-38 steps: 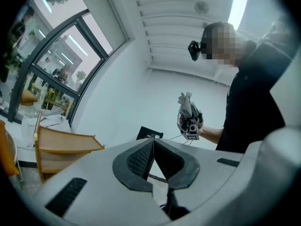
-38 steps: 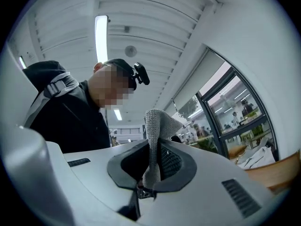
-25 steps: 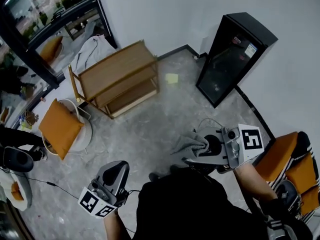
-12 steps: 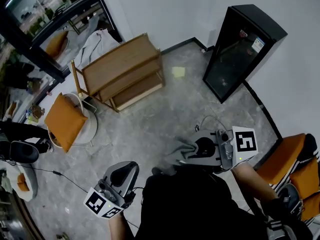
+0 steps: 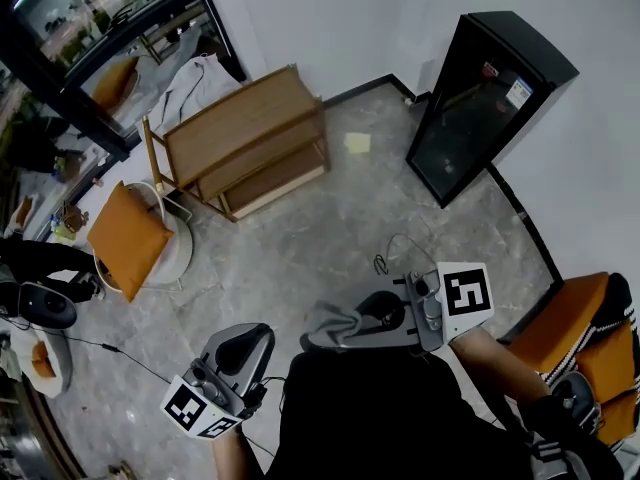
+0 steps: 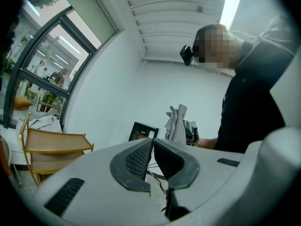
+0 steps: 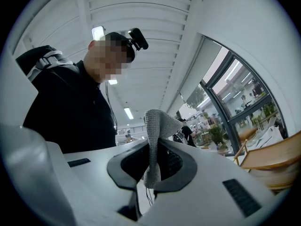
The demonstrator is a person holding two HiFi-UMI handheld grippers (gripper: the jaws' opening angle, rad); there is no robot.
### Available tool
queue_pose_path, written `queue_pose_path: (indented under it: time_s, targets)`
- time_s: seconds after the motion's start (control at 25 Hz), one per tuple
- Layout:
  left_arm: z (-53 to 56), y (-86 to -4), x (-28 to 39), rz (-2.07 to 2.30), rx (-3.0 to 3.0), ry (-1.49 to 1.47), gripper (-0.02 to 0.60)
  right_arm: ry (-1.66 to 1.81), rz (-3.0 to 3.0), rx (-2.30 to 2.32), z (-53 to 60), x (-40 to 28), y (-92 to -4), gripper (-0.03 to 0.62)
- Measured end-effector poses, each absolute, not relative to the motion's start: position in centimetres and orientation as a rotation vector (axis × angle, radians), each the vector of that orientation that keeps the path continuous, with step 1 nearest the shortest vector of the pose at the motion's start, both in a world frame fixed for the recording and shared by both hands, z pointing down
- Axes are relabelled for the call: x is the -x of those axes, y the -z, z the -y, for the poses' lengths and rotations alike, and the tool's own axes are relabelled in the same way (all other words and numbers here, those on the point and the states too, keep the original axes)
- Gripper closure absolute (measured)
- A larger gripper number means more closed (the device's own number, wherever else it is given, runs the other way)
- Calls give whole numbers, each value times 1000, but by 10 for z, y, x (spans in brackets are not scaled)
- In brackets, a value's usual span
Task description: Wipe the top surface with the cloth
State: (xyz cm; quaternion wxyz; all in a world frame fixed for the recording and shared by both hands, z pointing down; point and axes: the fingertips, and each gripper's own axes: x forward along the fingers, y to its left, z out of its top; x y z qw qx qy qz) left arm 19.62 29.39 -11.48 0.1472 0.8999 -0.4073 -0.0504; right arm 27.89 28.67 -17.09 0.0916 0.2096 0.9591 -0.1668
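Note:
A grey cloth [image 5: 336, 321] hangs pinched in my right gripper [image 5: 316, 340], which is shut on it and held close to the person's chest, pointing left. In the right gripper view the cloth [image 7: 154, 131] sticks up between the jaws of the right gripper [image 7: 152, 150]. My left gripper [image 5: 250, 340] is low at the left, shut with nothing in it; its jaws meet in the left gripper view [image 6: 151, 144], where the cloth [image 6: 178, 123] shows beyond. The wooden shelf unit [image 5: 243, 131] with its flat top stands across the floor by the wall, far from both grippers.
A black glass-front cabinet [image 5: 478, 98] stands against the right wall. Orange-cushioned chairs sit at left [image 5: 128, 238] and right [image 5: 572, 328]. A yellow note [image 5: 356, 143] and a cable [image 5: 392, 258] lie on the grey stone floor [image 5: 300, 238].
My right gripper has carried the cloth leftward and nearer to the person's body. The left gripper has stayed about where it was.

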Motion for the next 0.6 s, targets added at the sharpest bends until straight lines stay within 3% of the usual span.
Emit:
queue_pose_path:
  time_s: [0.6]
  targets:
    - [-291, 108, -226, 1071, -2622, 78, 569, 488, -2916, -549, -285, -296, 161, 562]
